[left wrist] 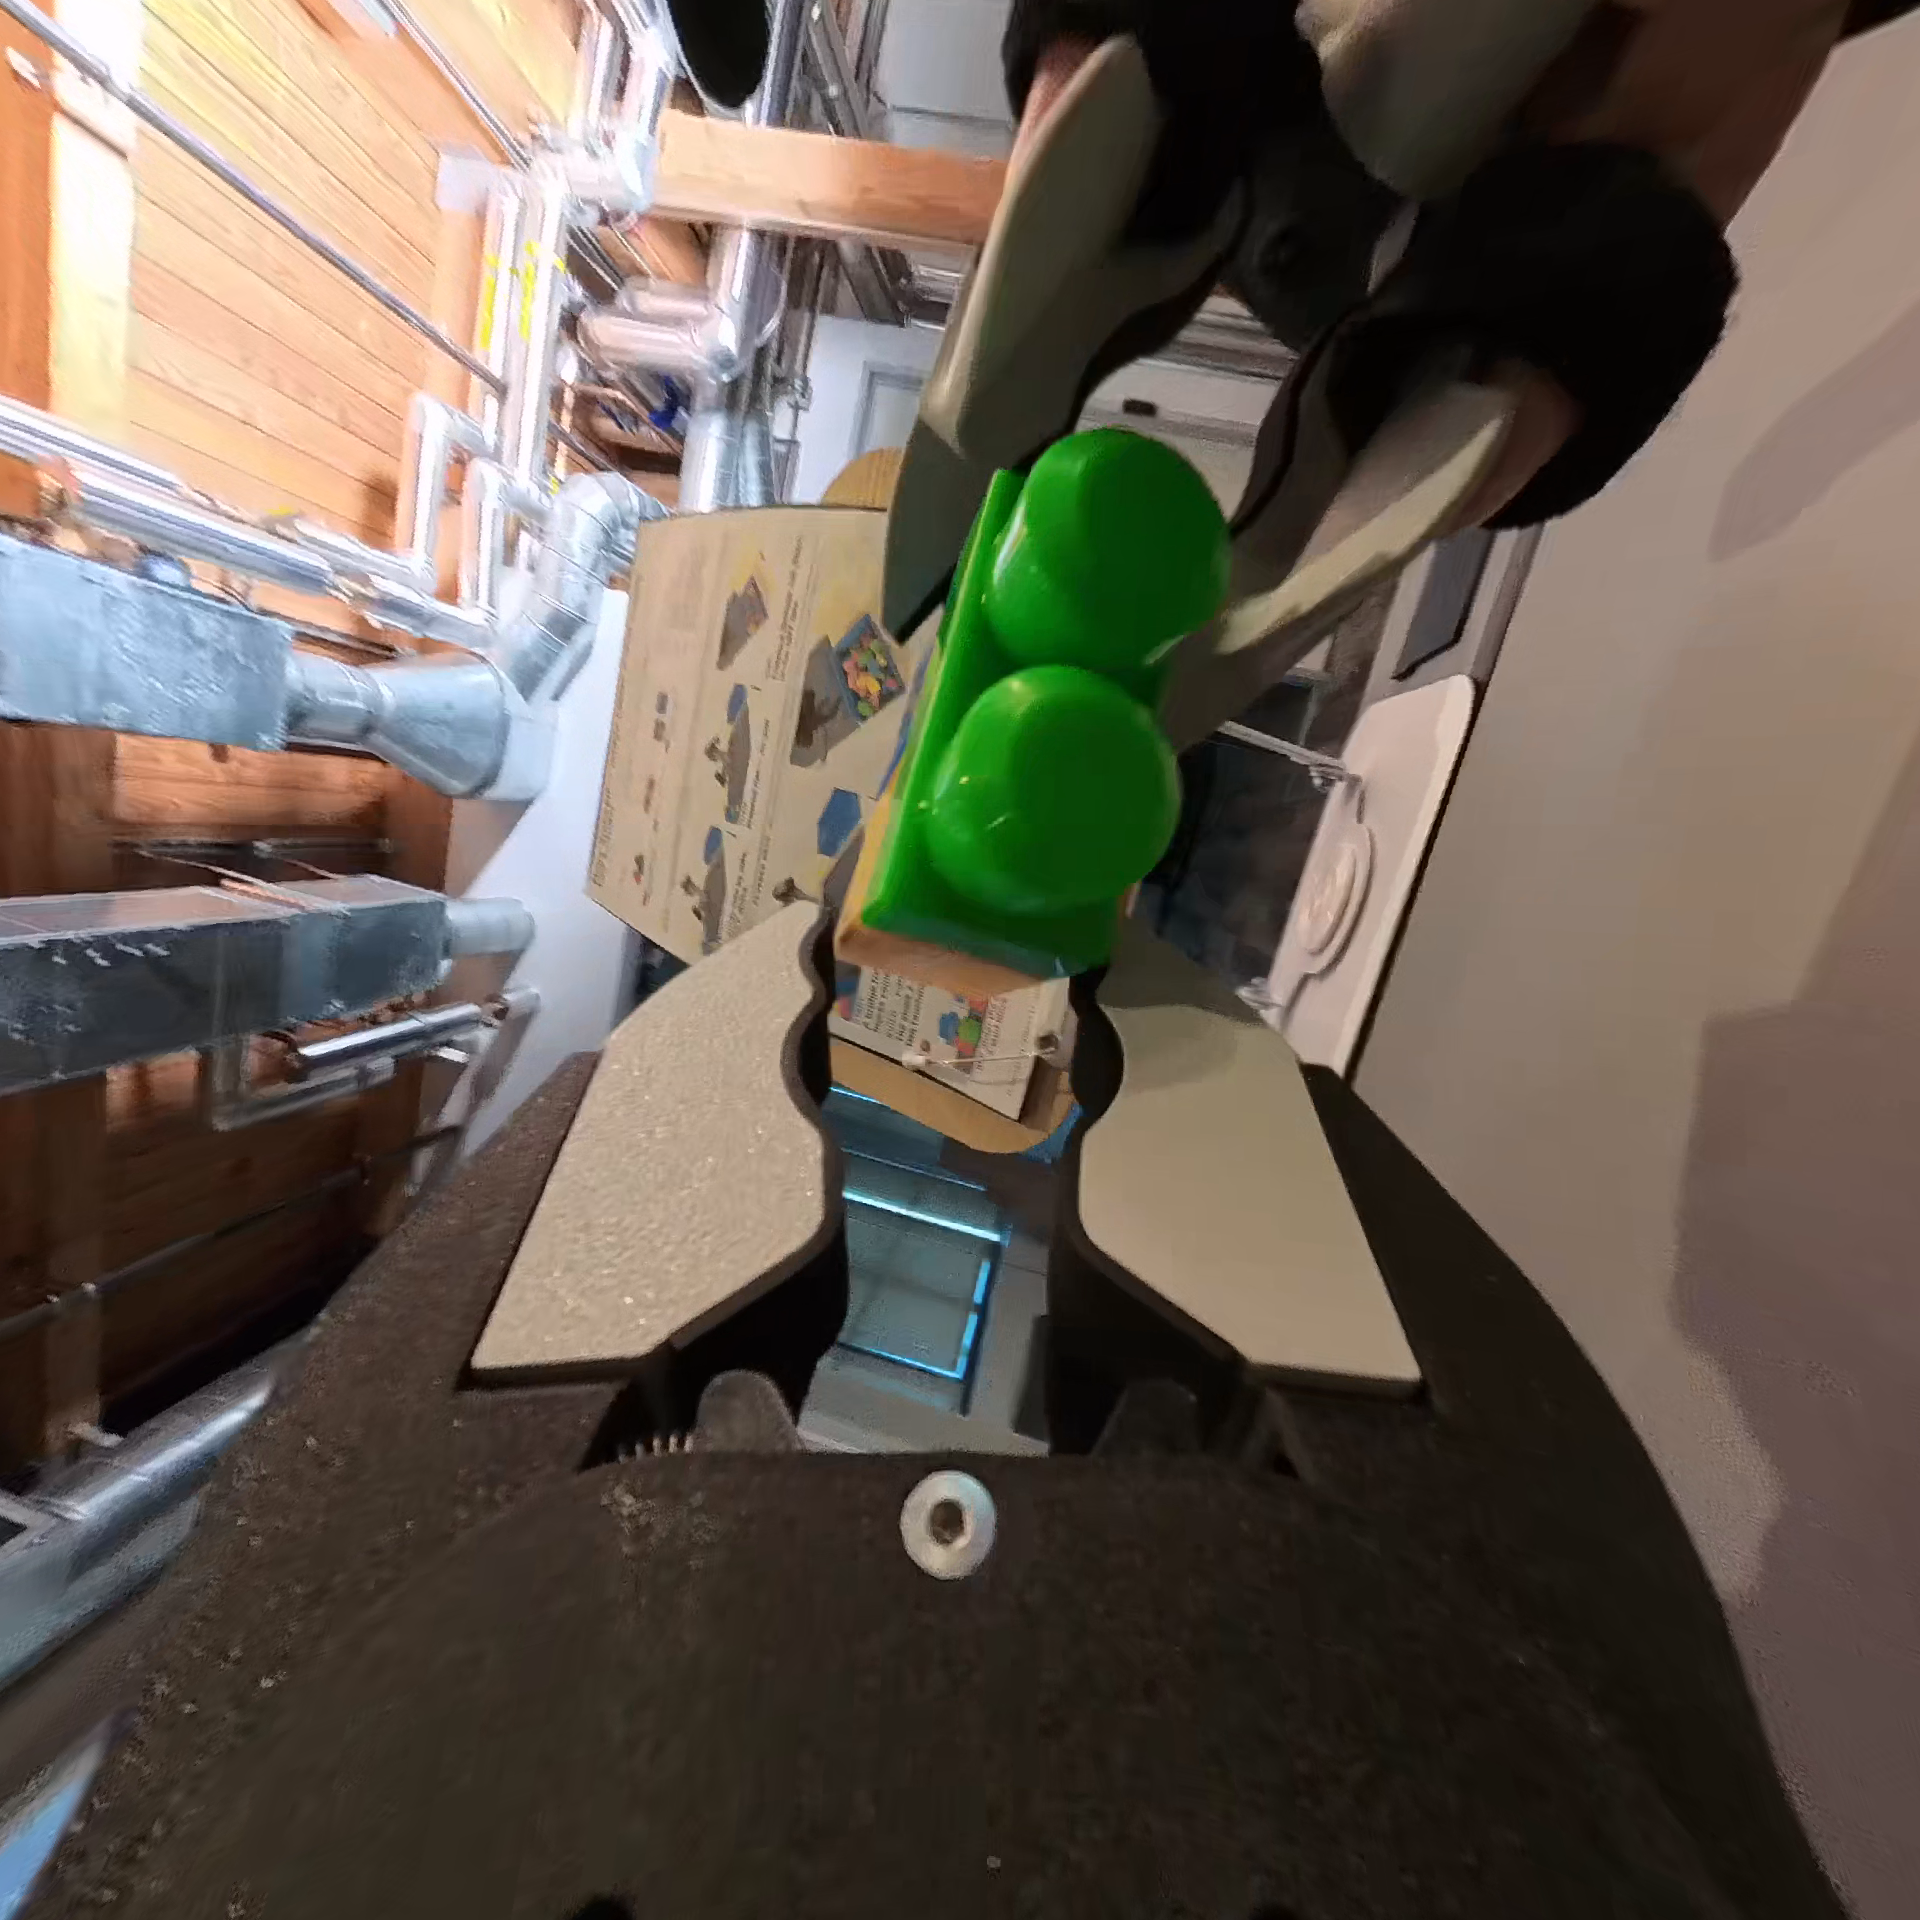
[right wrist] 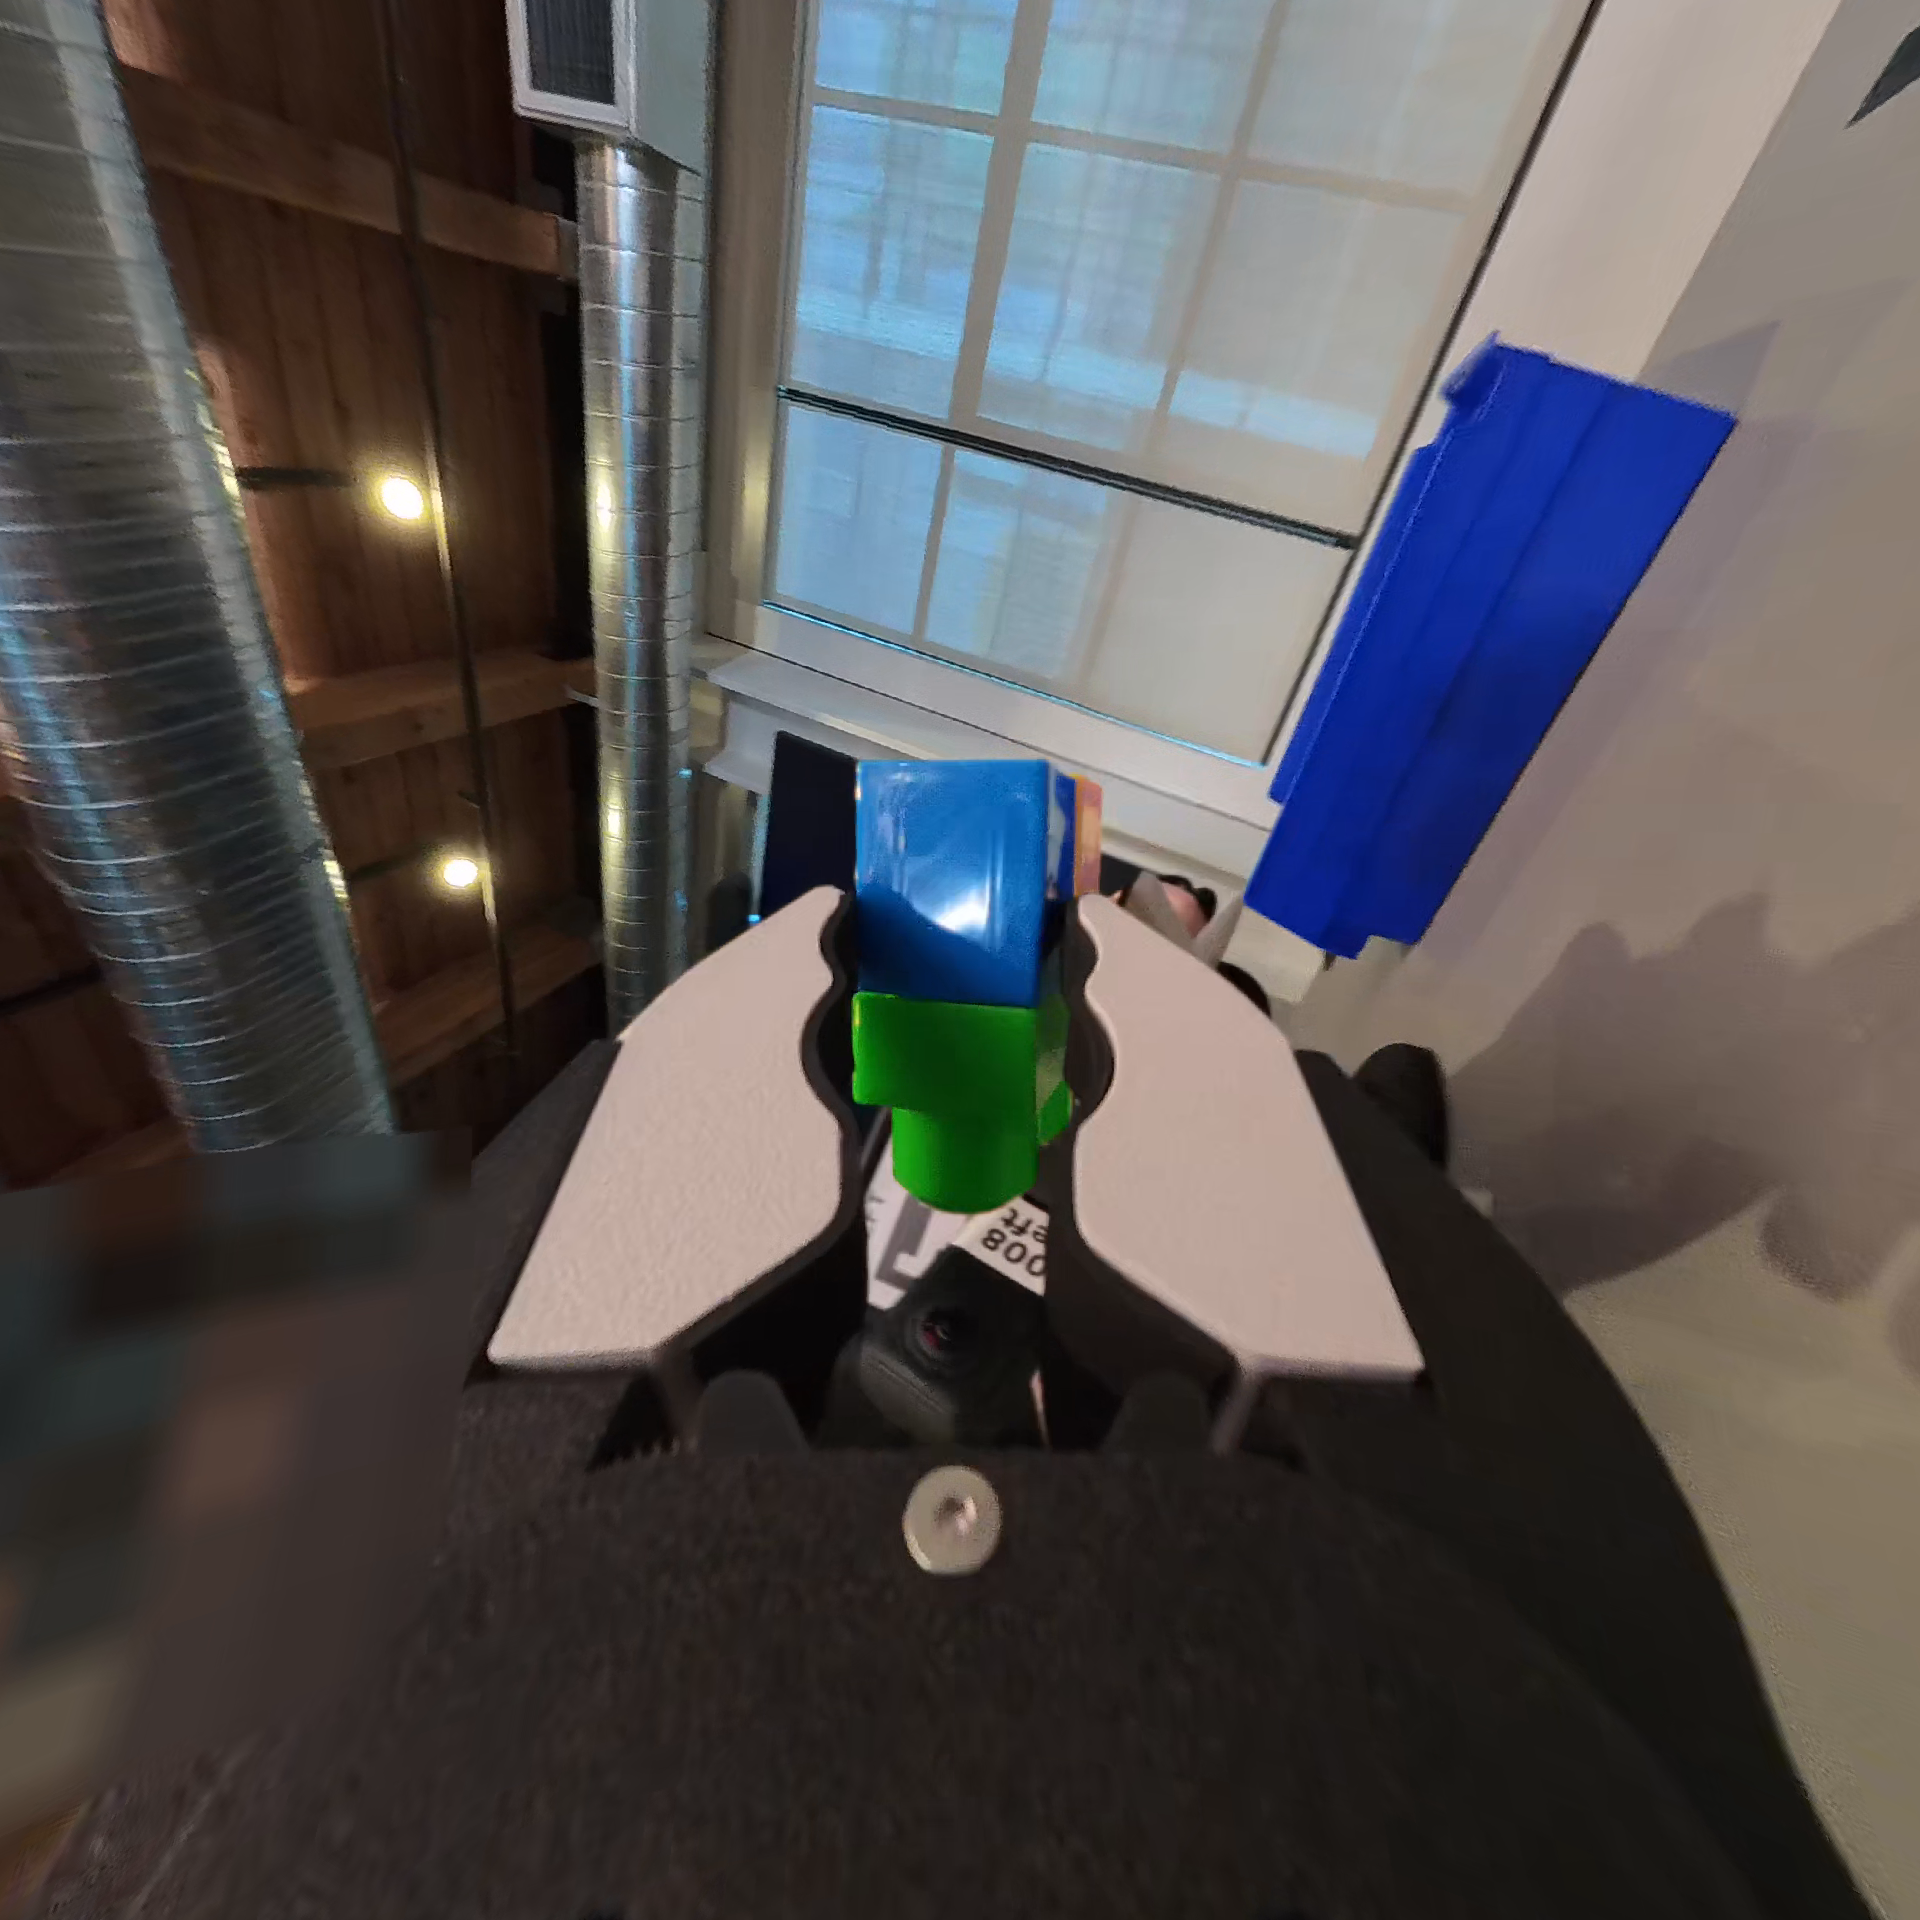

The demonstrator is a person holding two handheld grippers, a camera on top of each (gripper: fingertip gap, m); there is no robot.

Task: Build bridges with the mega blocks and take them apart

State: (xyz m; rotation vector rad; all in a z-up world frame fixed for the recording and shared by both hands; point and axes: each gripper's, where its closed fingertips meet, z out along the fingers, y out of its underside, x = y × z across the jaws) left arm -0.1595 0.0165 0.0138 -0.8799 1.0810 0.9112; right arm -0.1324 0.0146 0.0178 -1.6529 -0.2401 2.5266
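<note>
Mega blocks are being held up in the air between both tools, well off any table: a glossy green plastic block with two rounded studs is sitting nearest the left gripper, whose grey fingers are closing on its lower end, while the right gripper is coming in from above and pinching the same piece. In the right wrist view, the right gripper is clamping the green block where it is joining a shiny blue block. Judging by this, a pull-apart or press-together step is under way, though which one is probably not decidable here. Farther back, a printed cardboard box is standing.
</note>
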